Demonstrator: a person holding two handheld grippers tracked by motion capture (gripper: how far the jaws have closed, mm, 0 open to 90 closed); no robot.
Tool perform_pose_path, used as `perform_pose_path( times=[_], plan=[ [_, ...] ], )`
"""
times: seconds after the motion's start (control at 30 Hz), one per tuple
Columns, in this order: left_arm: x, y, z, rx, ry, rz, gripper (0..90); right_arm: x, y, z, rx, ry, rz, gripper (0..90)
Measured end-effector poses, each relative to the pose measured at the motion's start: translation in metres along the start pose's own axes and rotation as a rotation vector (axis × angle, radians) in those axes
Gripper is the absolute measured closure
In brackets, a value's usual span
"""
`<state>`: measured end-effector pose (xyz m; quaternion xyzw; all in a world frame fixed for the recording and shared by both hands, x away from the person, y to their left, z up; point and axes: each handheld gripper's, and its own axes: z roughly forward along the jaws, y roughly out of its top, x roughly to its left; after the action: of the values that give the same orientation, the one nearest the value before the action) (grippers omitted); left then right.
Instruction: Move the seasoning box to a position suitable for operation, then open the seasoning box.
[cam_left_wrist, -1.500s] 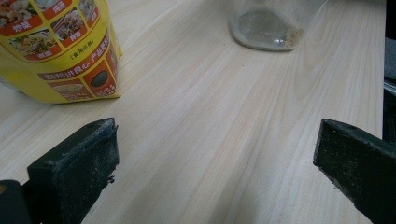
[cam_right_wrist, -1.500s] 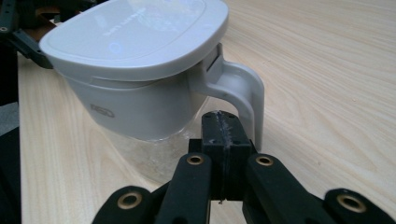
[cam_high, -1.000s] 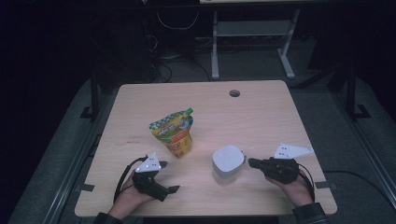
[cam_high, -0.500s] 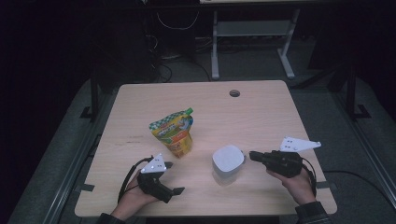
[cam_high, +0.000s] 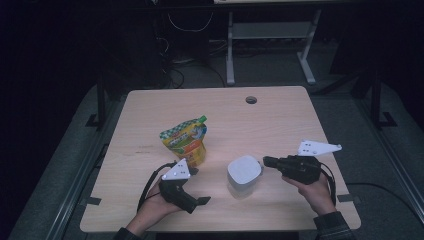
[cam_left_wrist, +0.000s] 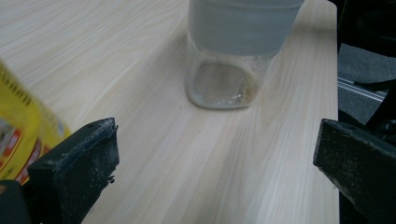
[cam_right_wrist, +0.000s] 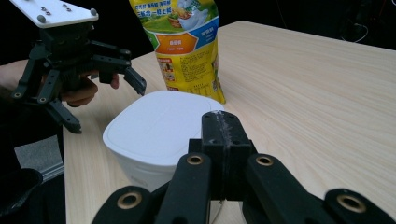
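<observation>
Taking the white-lidded jar (cam_high: 244, 172) as landmark, near the front edge of the table (cam_high: 280, 115): to its left the left gripper (cam_high: 197, 172) hovers with its jaws spread wide and nothing between them, aimed at the jar. Behind and left of the jar stands the yellow pouch (cam_high: 186, 141), upright. To the jar's right the right gripper (cam_high: 265, 161) has its jaws pressed together, the tip just beside the lid.

This looks like the approach: the open tongs should next close round the jar's body while the shut pair steadies or works the lid.

The left gripper view shows the jar's clear base (cam_left_wrist: 218, 86), hidden from above; the right gripper view shows the pouch's printed face (cam_right_wrist: 187, 46).
</observation>
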<state>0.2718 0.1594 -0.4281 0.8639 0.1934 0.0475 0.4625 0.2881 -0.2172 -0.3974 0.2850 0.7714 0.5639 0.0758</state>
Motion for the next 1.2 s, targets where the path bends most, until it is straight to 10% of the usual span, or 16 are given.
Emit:
perform_pose_path(
  times=[0.87,1.2],
  plan=[
    [-0.003,0.035,0.040,-0.023,-0.057,0.058,0.0,0.005,0.019,0.020,-0.001,-0.004,-0.096,89.8],
    [-0.008,0.046,0.053,-0.062,-0.062,0.065,5.0,0.002,0.018,0.017,-0.026,-0.003,-0.065,89.7]
  ],
)
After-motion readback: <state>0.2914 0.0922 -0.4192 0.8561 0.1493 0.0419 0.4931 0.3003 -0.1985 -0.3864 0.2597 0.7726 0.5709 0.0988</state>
